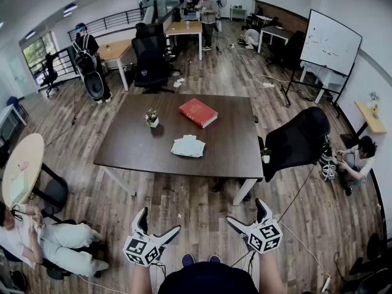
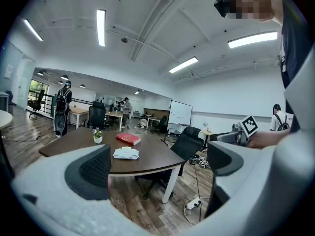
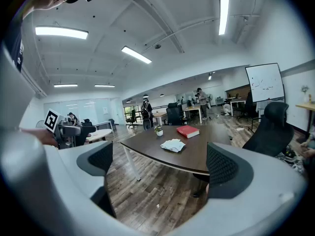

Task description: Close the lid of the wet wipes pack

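The wet wipes pack (image 1: 188, 146) lies pale and flat on the dark brown table (image 1: 135, 152), near its front middle; whether its lid is up I cannot tell at this distance. It shows small in the left gripper view (image 2: 126, 154) and the right gripper view (image 3: 173, 145). My left gripper (image 1: 158, 225) and right gripper (image 1: 246, 216) are held close to my body, well short of the table, both open with nothing between their jaws.
A red book (image 1: 198, 113) and a small potted flower (image 1: 151, 118) sit on the table behind the pack. A black office chair (image 1: 297, 141) stands at the table's right end. People sit on the floor at left and right. A whiteboard (image 1: 331, 42) stands at back right.
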`<state>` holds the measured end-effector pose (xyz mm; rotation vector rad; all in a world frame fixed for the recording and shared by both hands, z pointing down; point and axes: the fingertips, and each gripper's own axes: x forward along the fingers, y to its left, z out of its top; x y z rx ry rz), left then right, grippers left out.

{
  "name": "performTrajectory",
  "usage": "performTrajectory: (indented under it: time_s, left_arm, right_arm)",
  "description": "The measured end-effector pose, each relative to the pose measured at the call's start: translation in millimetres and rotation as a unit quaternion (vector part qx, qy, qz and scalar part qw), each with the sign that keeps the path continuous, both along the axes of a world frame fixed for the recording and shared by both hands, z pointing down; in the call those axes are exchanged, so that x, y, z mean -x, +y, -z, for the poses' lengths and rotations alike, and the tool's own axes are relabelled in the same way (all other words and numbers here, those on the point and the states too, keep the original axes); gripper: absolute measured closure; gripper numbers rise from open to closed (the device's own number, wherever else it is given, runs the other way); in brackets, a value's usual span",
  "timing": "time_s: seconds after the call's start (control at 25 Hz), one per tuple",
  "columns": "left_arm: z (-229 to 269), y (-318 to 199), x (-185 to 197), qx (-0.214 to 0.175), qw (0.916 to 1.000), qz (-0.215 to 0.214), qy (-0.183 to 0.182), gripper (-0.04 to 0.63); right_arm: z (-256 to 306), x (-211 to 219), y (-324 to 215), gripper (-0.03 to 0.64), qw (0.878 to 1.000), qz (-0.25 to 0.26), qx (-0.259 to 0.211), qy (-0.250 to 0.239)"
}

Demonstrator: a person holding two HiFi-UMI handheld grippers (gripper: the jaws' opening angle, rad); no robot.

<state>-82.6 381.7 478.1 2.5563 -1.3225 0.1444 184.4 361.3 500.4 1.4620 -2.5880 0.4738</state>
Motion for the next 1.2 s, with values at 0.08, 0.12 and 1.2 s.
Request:
performTrajectory:
  time_s: [0.08,0.12,1.2]
  left_arm:
    - [-2,1,-2,0.000,1.0000,0.002,0.001,-0.005]
    - [-3,2,-3,0.000,1.0000,0.004,0.000,-0.005]
    - [-23,27,-37,0.024,0.9985,0.049,-0.005,-0.005]
  right_arm:
    - [-1,-2,-1,0.025,1.000,0.003,-0.001,-0.001]
    - [-1,-2,-1,0.025,1.000,0.004,-0.002,-0.001]
    - [-31,-39,12,0.029,0.999,0.030,0.016,-0.013]
